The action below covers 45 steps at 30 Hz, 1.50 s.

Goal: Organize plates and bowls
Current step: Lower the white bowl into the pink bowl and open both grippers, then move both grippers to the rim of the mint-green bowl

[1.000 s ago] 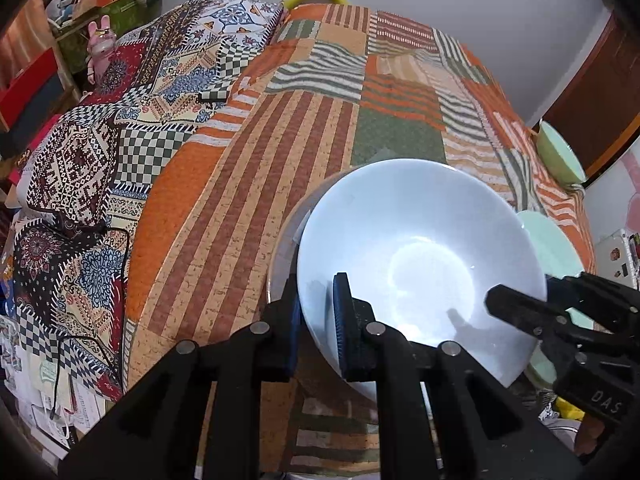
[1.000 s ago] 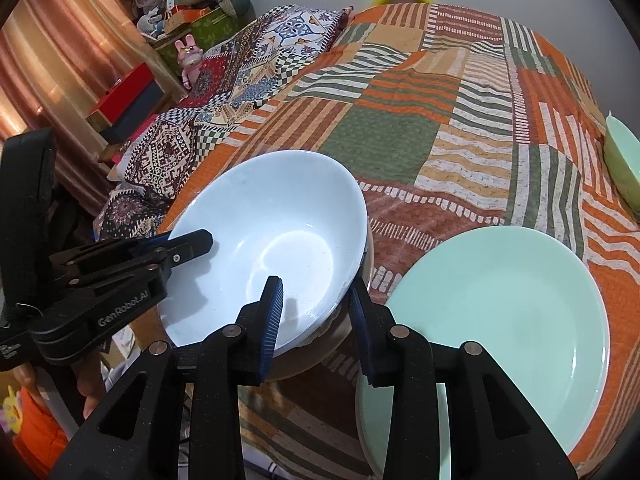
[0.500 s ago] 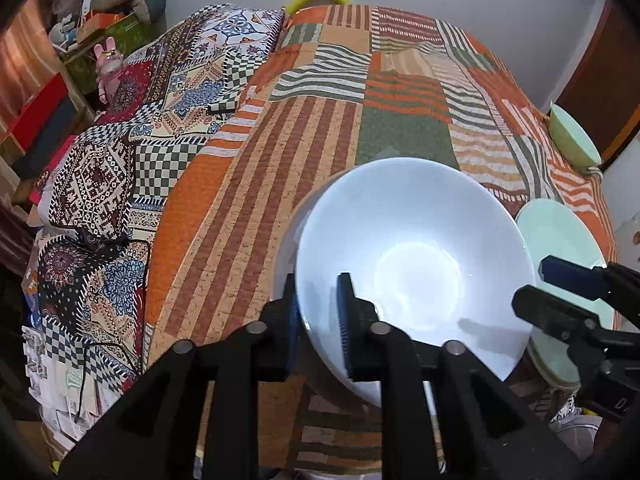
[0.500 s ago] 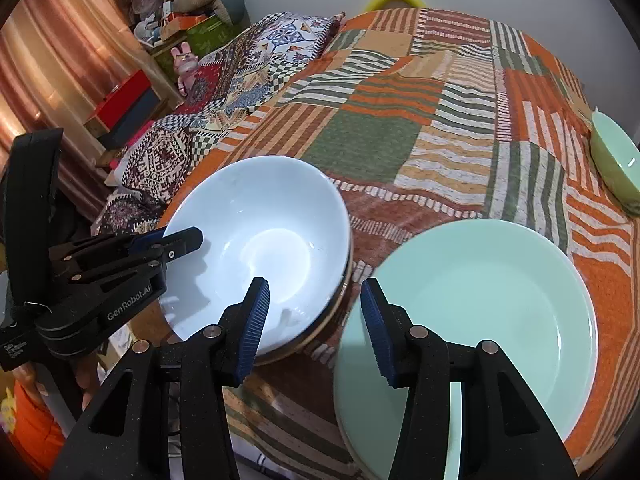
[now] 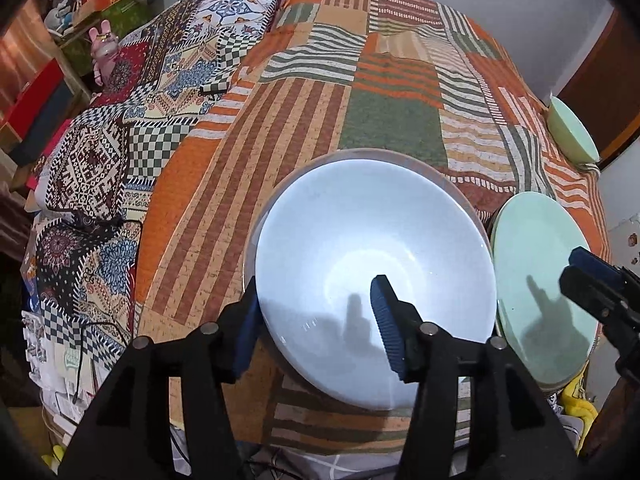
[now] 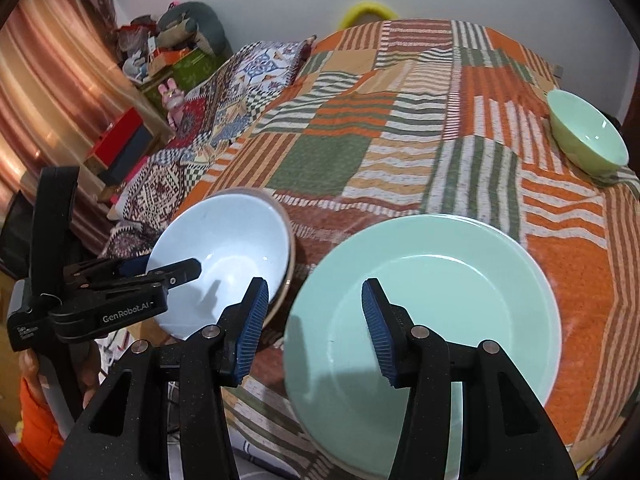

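The white bowl (image 5: 372, 276) sits upright, mouth up, nested in another bowl; left tongs (image 5: 316, 320) straddle its near rim, wide. Right tongs (image 6: 312, 328) gape wide above the green plate (image 6: 440, 312).

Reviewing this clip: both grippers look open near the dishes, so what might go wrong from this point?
1. The white bowl sits in a brown-rimmed dish near the bed's edge; the open left gripper straddles its rim and could tip it off.
2. The mint plate overhangs the near edge; a nudge from the open right gripper may slide it off.
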Motion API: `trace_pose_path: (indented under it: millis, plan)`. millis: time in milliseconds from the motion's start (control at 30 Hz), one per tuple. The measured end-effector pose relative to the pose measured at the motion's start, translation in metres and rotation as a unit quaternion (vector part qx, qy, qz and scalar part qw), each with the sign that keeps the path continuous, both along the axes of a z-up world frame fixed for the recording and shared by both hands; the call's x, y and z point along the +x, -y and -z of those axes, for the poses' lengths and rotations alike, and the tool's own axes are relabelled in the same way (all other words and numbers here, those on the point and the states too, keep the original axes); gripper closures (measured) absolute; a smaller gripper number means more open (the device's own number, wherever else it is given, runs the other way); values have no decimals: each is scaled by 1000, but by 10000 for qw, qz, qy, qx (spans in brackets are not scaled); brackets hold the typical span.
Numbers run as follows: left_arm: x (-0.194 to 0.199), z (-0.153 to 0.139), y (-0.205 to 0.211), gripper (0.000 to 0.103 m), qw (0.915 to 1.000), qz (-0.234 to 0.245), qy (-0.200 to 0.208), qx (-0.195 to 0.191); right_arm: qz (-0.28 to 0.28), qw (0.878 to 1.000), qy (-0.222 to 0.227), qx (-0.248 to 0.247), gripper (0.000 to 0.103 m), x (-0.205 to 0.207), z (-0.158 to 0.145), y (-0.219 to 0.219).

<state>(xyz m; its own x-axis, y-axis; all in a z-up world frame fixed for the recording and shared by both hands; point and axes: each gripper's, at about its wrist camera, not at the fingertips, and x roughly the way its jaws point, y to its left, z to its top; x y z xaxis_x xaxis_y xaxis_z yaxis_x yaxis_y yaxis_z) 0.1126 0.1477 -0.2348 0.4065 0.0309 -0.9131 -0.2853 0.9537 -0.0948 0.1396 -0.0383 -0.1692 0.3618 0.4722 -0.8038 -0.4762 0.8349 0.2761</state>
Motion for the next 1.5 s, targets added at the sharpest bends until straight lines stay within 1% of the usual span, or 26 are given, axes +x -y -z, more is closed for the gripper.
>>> trace_pose_path:
  millis: [133,233,267,333,500,633,700,833,867,900,933,1033,1200,1267,1333,1433,1500]
  plan:
    - [-2,-2,0,50,10000,0,-57,26,64,9999,9,115,58,1,-3,13]
    - [-5,-9,0,48,9995,-69,-34,310,121,9997,20,206,57,1,-5,23]
    - [-6,-15,1,47,9989,-77,22,452,143,9996,23,237,57,2,-5,27]
    - [-8,-22,1,45,9985,-96,100,525,205,9993,30,301,57,3,-7,34]
    - [-5,-50,10,45,9977,-76,390,543,405,9982,157,423,57,5,-14,56]
    - [5,-79,33,45,9953,116,778,558,602,9965,357,458,57,7,-26,79]
    - [12,-96,50,45,9931,262,1011,538,733,9951,483,466,57,9,-33,94]
    - [26,-130,89,43,9850,644,1541,439,1015,9909,753,469,57,15,-51,126]
    - [30,-137,98,41,9828,734,1644,405,1121,9890,848,471,56,17,-57,137]
    - [32,-142,105,38,9812,795,1718,384,1214,9871,929,479,55,19,-62,147]
    - [36,-148,114,35,9787,876,1821,361,1300,9852,1007,487,51,21,-67,155]
    - [50,-164,139,35,9715,1088,2070,382,1516,9794,1252,459,50,27,-81,176]
    - [81,-184,183,34,9603,1539,2290,423,1833,9692,1585,428,50,43,-103,209]
    - [93,-187,198,34,9559,1700,2353,453,1917,9665,1653,426,50,50,-108,217]
    - [108,-188,210,34,9529,1758,2413,526,2009,9637,1708,421,50,58,-112,227]
    - [132,-186,224,34,9521,1807,2413,516,2094,9621,1692,425,50,75,-112,237]
    - [150,-178,229,34,9547,1840,2304,398,2160,9617,1633,414,50,87,-109,243]
